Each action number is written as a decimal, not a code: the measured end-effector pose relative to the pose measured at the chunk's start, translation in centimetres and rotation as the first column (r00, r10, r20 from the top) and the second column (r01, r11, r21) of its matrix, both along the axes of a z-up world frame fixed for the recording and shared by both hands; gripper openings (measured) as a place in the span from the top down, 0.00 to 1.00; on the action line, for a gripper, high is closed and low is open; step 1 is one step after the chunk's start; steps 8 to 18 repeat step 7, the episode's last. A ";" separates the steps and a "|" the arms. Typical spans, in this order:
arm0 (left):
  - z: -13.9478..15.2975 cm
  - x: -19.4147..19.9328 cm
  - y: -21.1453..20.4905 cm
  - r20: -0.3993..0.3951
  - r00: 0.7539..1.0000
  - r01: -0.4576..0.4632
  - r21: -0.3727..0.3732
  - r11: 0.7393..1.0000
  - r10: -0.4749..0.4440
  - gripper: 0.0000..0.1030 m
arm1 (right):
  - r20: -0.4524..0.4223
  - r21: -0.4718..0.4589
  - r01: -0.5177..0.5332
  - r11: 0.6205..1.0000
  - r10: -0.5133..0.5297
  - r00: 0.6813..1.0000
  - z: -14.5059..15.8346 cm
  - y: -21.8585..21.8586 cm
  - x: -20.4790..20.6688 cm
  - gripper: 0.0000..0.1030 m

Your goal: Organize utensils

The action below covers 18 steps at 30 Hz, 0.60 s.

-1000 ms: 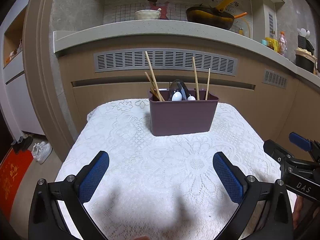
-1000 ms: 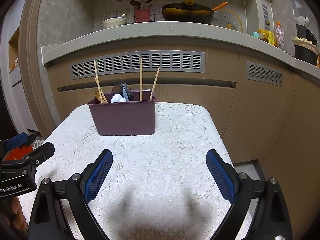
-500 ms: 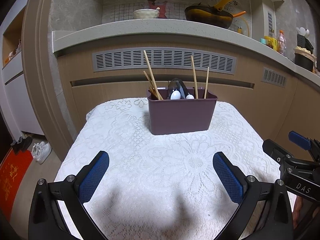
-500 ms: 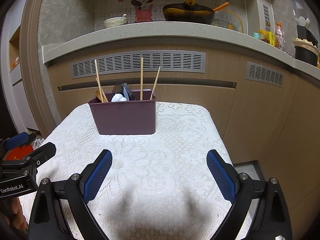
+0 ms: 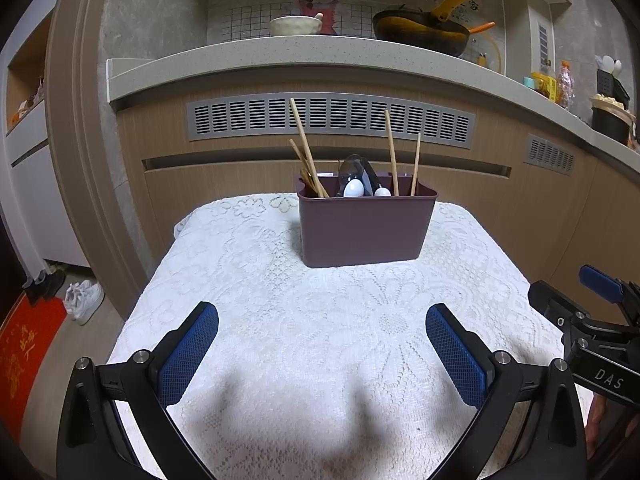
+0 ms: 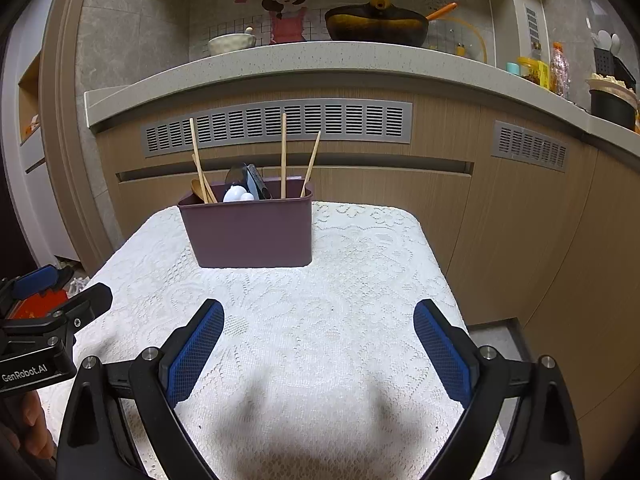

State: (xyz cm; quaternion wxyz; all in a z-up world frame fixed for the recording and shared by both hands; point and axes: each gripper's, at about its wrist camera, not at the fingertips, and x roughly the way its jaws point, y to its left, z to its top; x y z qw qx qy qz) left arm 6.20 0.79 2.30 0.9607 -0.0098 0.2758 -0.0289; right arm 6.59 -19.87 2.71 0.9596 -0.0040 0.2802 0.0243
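Left gripper (image 5: 322, 344): hovering low over the near half of the table, pointing toward the counter, its blue-padded fingers (image 5: 188, 354) spread wide and holding nothing.

Right gripper (image 6: 318, 342): hovering beside it at about the same height, aiming the same way, its blue pads (image 6: 440, 354) likewise gaping wide and gripping nothing. Each gripper is showing at the edge of the other's view; part of a person's hand (image 6: 34, 426) is showing beneath the left one in the right wrist view.

Table (image 5: 248, 280): wearing a white lace cloth, with only the two grippers' shadows falling across its near part.

Utensil holder (image 5: 366, 230): a dark purple rectangular tub, standing upright on the far half of the table, well apart from both grippers, and sitting toward the table's left side in the right wrist view.

Contents: wooden chopsticks (image 5: 304, 146) leaning at the left end, with a wooden spoon (image 6: 197, 190) lying low beside them; two more chopsticks (image 5: 392, 152) standing toward the right end; white spoons (image 5: 354, 189) showing their bowls near the middle; a dark utensil (image 5: 354, 166) rising just behind those. Whether the tub is divided inside cannot be told.

Counter (image 5: 320, 50): running behind the table, carrying a pale bowl (image 5: 294, 25) and a dark pan (image 5: 420, 32) with a yellow handle.
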 end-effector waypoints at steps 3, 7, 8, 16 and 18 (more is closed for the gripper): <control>-0.1 0.0 0.1 -0.004 1.000 0.000 0.000 1.000 0.000 0.00 | 0.002 0.000 0.000 1.000 0.000 1.000 0.0 0.0 0.0 0.08; -0.1 -0.1 0.0 0.002 1.000 0.007 0.007 1.000 -0.007 0.00 | -0.002 0.000 -0.001 1.000 0.001 1.000 -0.1 0.0 0.0 0.08; -0.1 -0.1 0.0 0.002 1.000 0.007 0.007 1.000 -0.007 0.00 | -0.002 0.000 -0.001 1.000 0.001 1.000 -0.1 0.0 0.0 0.08; -0.1 -0.1 0.0 0.002 1.000 0.007 0.007 1.000 -0.007 0.00 | -0.002 0.000 -0.001 1.000 0.001 1.000 -0.1 0.0 0.0 0.08; -0.1 -0.1 0.0 0.002 1.000 0.007 0.007 1.000 -0.007 0.00 | -0.002 0.000 -0.001 1.000 0.001 1.000 -0.1 0.0 0.0 0.08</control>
